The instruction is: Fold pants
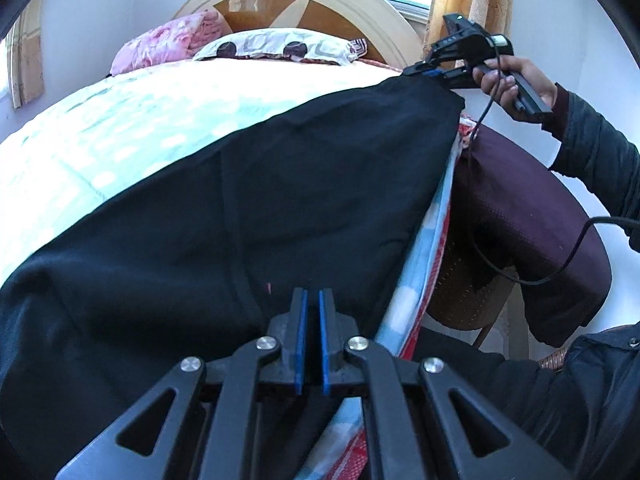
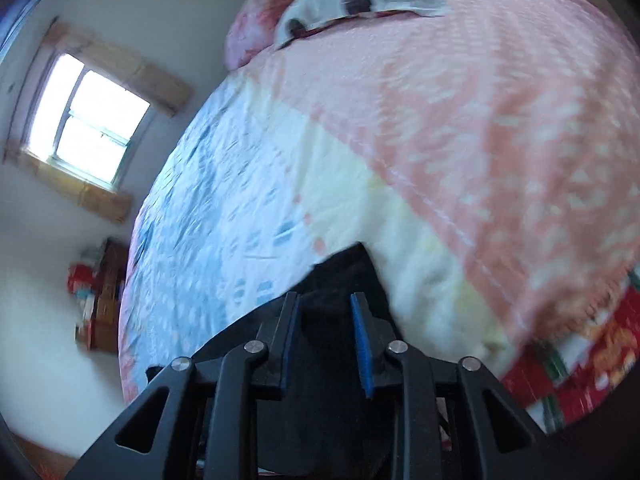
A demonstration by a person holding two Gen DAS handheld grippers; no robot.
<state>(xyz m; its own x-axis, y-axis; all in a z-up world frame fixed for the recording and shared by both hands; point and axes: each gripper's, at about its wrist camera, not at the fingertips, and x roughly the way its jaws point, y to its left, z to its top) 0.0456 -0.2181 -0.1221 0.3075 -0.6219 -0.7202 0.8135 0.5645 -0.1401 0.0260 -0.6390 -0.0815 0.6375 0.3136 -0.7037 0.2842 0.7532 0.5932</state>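
Black pants [image 1: 248,184] of soft, matte knit fabric, spread flat along near edge of bed with pastel patterned quilt [image 1: 120,128]; seam ridge visible, few wrinkles.

Left wrist view: left gripper [image 1: 313,300] clenched, blue pads nearly together over near hem; whether cloth is pinched between them cannot be told. Right gripper [image 1: 424,72] at far corner of garment, carried in a hand [image 1: 508,80]. Dark maroon cushioned chair [image 1: 532,216] beside bed.

Right wrist view: heavily blurred. Right gripper [image 2: 326,300] with jaws part open, black cloth lying between blue ribbed pads, not visibly pressed; released in judgement. Pink quilt portion [image 2: 500,120] beyond.

Step judged: securing both ends ahead of first fold. Next move calls for firm pinch at far corner, then both ends carried over together, cloth kept taut.
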